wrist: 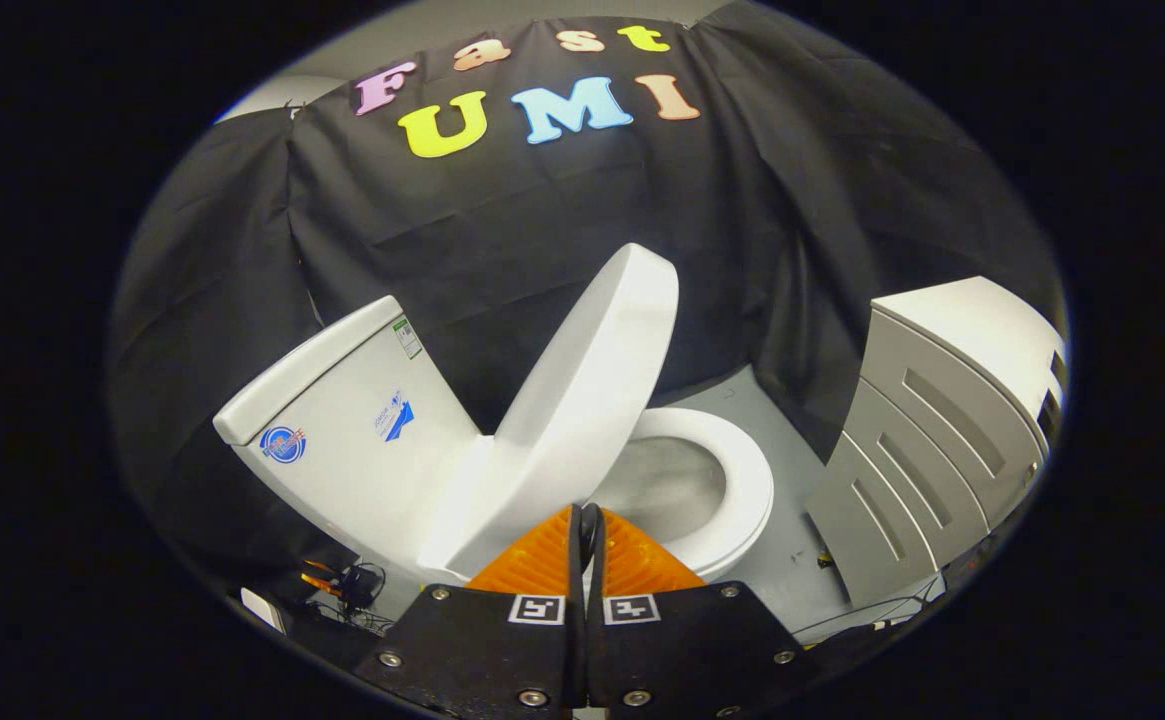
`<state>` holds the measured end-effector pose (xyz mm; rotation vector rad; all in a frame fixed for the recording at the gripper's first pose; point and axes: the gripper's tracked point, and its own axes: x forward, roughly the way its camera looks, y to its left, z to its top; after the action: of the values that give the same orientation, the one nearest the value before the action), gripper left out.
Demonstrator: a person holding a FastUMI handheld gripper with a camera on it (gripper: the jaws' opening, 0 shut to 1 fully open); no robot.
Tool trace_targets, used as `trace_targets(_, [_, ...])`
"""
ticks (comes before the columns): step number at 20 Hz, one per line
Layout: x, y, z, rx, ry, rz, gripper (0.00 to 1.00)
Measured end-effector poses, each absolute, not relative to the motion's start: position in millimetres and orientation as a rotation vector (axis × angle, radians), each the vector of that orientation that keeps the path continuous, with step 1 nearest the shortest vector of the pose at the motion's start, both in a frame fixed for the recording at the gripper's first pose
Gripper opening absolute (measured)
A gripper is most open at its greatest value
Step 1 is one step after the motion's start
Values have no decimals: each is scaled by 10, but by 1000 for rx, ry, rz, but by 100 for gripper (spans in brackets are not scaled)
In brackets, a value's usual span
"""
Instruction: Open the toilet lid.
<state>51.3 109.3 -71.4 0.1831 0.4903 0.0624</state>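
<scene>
The gripper (pixel 587 530) has its two fingers pressed close together, with just a thin gap between them and nothing held there. The toilet lid (pixel 582 390) is just ahead of the fingers and a little to the left. It is lifted up off the seat and stands tilted, partway open, leaning back toward the tank (pixel 342 430). The near bottom edge of the lid sits right by the tips of the fingers, but it is hard to tell if they touch it. The toilet seat (pixel 737 490) is down, a white ring just beyond the fingers and to the right, and you can see into the bowl (pixel 667 485) inside the ring. The tank is to the left of the lid, with small stickers on its side. Farther to the right, apart from the toilet, stands a white cabinet (pixel 932 430) with long slots in its front. The toilet rests on a grey floor (pixel 792 550). Near the left side of the gripper, low down by the tank, some dark cables (pixel 352 590) lie on the floor. The black cloth wall (pixel 442 250) hangs behind everything.
</scene>
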Motion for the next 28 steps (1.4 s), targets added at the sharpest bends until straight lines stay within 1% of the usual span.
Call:
trace_targets(17, [557,1843,-171,12,365,85,0])
trace_targets(28, [569,2625,102,-130,262,159,0])
